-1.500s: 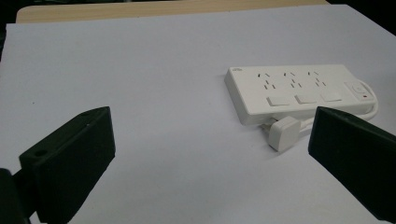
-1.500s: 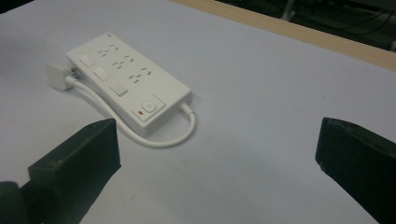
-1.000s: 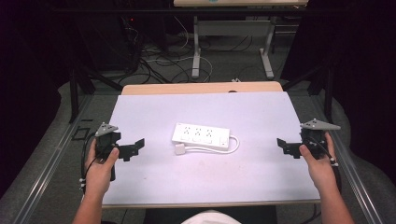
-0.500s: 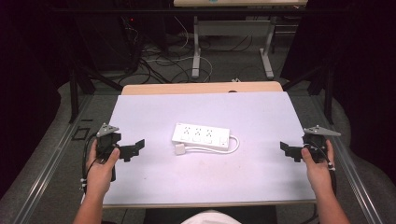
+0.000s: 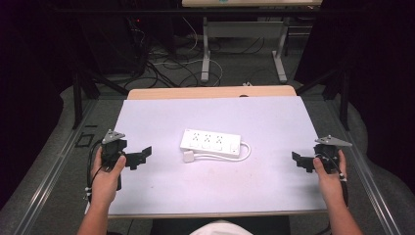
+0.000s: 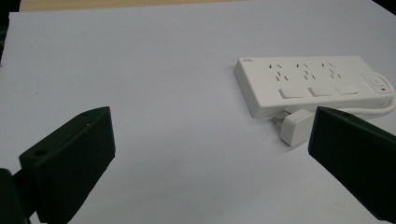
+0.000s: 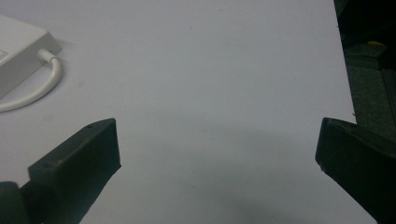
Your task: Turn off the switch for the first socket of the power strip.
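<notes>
We count one white plastic three-outlet power strip (image 5: 211,144) mid-table on the pale sheet (image 5: 215,186), its one plug (image 6: 296,127) beside it. Our two grippers, left (image 5: 139,156) and right (image 5: 301,161), gape wide, empty, touching nothing.

Left gripper (image 5: 140,156) and right gripper (image 5: 299,161) both gape, pointing inward.

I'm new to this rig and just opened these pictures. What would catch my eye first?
A white three-outlet plastic power strip lies at the middle of the pale lilac table sheet, its white cord looped round to a plug beside its front edge. At either side, the left black claw and right black claw sit open, holding nothing.
</notes>
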Available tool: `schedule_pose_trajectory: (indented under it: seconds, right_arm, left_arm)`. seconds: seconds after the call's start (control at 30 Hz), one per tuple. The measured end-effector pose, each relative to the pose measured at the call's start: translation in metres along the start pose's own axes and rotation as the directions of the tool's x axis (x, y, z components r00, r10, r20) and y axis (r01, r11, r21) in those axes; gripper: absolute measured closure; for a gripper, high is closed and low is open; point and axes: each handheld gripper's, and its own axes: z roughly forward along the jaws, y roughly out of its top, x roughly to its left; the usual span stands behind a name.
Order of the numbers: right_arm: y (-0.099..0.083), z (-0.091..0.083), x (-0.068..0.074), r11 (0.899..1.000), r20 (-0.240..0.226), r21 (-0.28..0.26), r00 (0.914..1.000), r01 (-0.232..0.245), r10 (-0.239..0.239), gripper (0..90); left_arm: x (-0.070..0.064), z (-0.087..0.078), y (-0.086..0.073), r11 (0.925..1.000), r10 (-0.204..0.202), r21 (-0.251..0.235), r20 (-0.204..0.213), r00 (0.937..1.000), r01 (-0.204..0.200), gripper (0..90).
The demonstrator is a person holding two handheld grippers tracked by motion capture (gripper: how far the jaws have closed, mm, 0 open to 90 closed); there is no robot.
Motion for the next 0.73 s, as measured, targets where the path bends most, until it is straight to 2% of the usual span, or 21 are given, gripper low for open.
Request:
schedule_pose_trajectory:
  seconds: [0.47,0.73]
  right_arm:
    - [-0.0059,0.0087,0.0036,1.0,-0.015,0.022,0.9999,-0.005,0.005,0.0]
    - [-0.0046,0.0057,0.0057,1.0,-0.017,0.013,0.9998,-0.006,0.006,0.0]
  left_arm:
    - [0.0023,0.0,-0.0002,1.0,-0.001,-0.003,0.0,1.0,0.001,0.4]
    - [0.0019,0.0013,-0.0002,1.0,-0.005,-0.001,-0.001,1.0,0.005,0.5]
